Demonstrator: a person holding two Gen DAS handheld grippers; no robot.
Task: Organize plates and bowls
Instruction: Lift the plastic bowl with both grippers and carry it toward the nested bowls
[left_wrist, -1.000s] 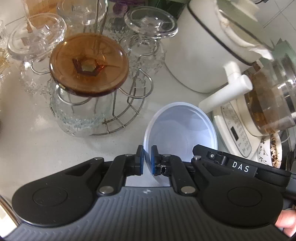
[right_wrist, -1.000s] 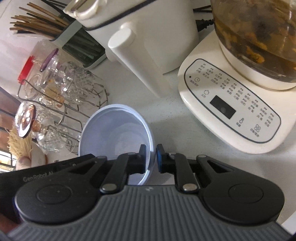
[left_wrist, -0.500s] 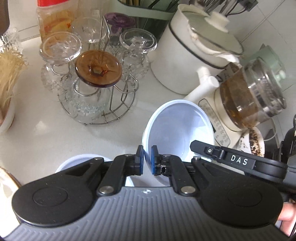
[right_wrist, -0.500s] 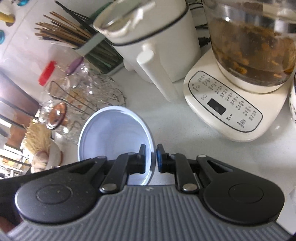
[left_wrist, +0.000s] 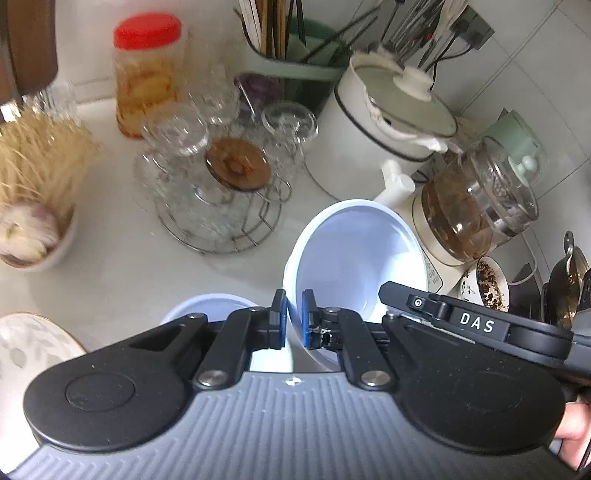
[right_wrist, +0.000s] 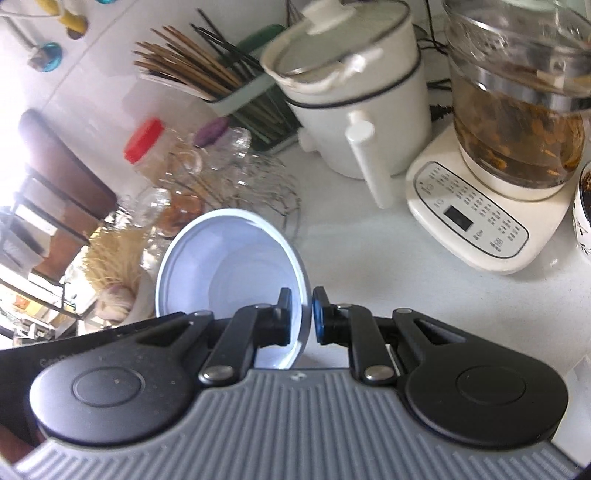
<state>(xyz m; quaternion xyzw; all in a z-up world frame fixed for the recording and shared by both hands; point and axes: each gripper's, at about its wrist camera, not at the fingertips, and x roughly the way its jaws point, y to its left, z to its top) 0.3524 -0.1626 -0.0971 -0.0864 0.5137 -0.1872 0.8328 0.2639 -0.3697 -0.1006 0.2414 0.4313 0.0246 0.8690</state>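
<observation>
A pale blue bowl (left_wrist: 354, 258) hangs in the air above the white counter, held from both sides. My left gripper (left_wrist: 294, 319) is shut on its left rim. My right gripper (right_wrist: 302, 317) is shut on its right rim; the bowl (right_wrist: 229, 266) fills the left centre of the right wrist view. A second pale blue bowl (left_wrist: 207, 306) sits on the counter below my left fingers, partly hidden. A leaf-patterned plate (left_wrist: 29, 347) with a gold rim lies at the lower left.
A wire rack of glass cups (left_wrist: 218, 184) stands behind. A white pot (left_wrist: 388, 122), a glass kettle on a cream base (right_wrist: 491, 206), a red-lidded jar (left_wrist: 147, 74), a chopstick holder (right_wrist: 207, 81) and a bowl of noodles (left_wrist: 33, 206) crowd the counter.
Both grippers have risen and pulled back with the bowl held between them. The second bowl, the plate and the back of the counter have come into view.
</observation>
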